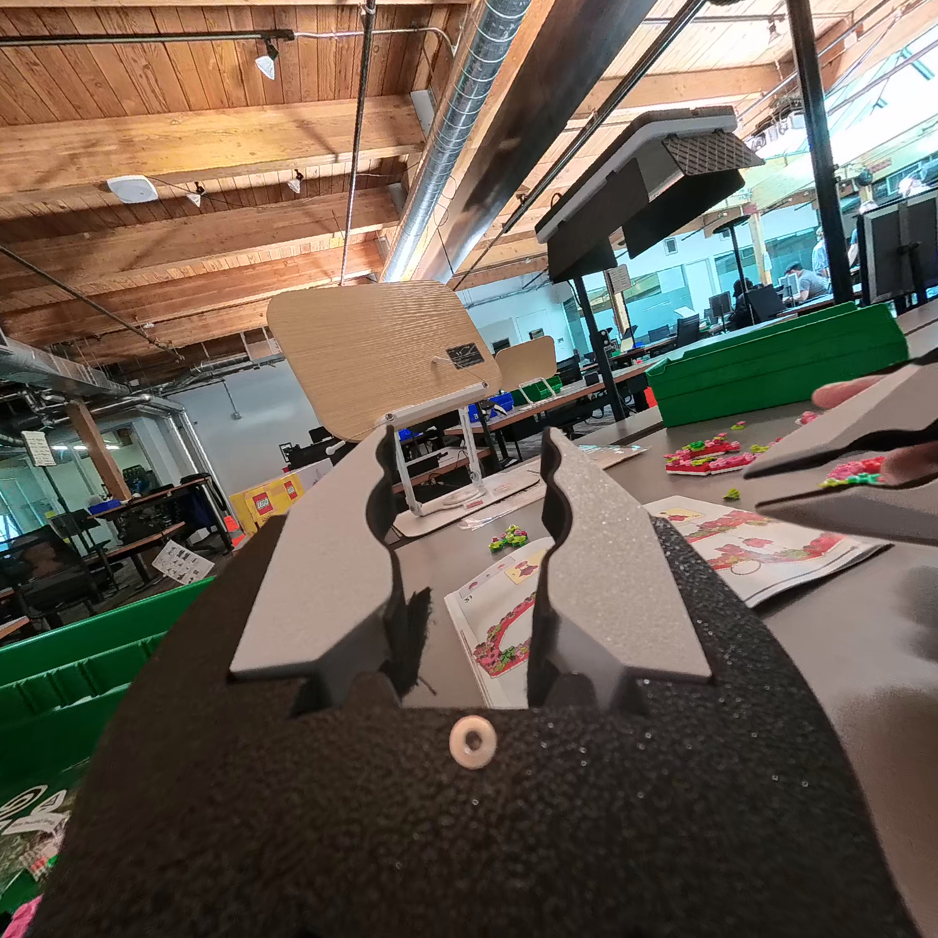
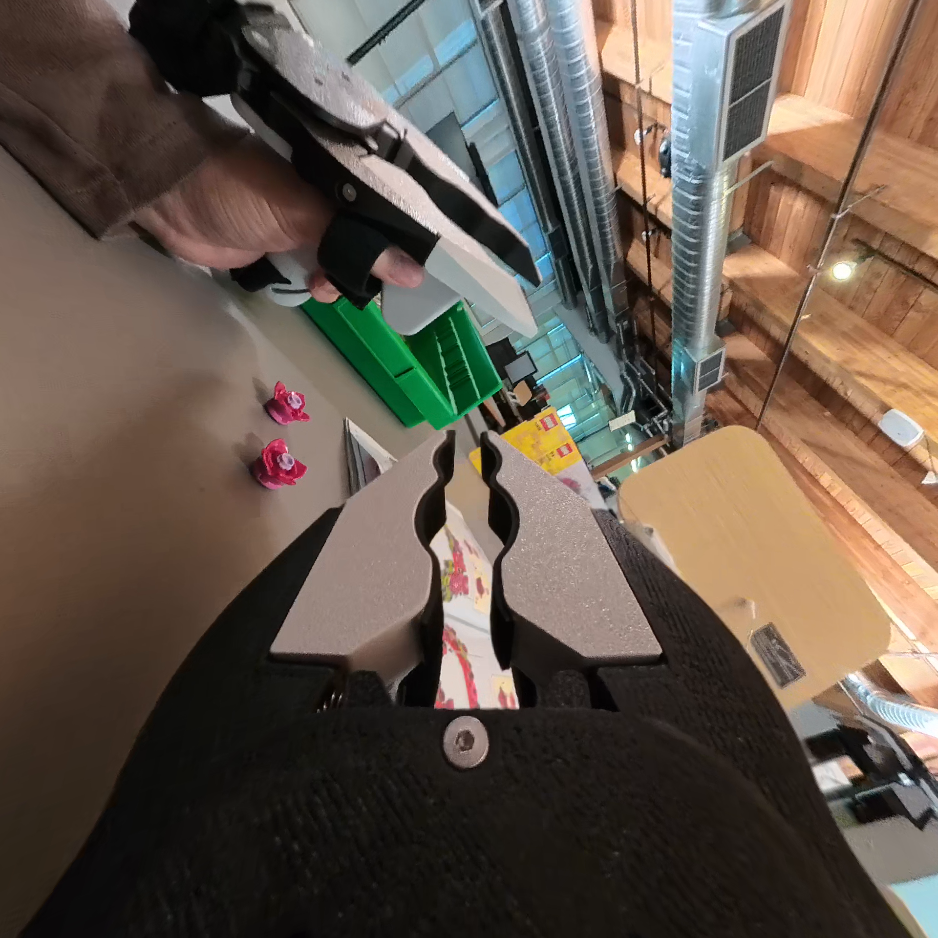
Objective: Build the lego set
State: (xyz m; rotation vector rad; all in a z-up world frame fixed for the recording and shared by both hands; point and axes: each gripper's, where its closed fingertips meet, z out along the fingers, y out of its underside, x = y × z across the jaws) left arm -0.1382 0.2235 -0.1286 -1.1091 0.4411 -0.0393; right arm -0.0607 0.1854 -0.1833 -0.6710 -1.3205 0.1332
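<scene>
1. Right now my left gripper (image 1: 464, 446) hangs above the worktop (image 1: 837, 634) with its jaws wide apart and nothing between them.
2. My right gripper (image 2: 467, 449) is rolled on its side, jaws narrowed to a slim gap — also empty as far as I can tell.
3. The lego build is spread over the worktop: a red and pink flowered arc (image 1: 703, 454) sits far right near the green bins (image 1: 776, 365), and a small lime cluster (image 1: 509, 537) lies just beyond the open instruction booklet (image 1: 751, 553).
4. In the right wrist view two loose pink flower pieces (image 2: 287, 403) rest on the bare worktop, near each other but apart, to the left of my jaws.
5. I judge all of this to be light, hard plastic — stiff, rather slick, and small enough to squirt out of a careless pinch.
6. The flowers have petal edges that would roll; I would take one across its squat base, low and square, with a gentle squeeze.
7. The arc is a stack of pressed-together parts, so it may crack at a joint if lifted by one end; I would hold it across the thick red base near its middle.
8. The booklet is thin paper, limp, and best left flat.
</scene>
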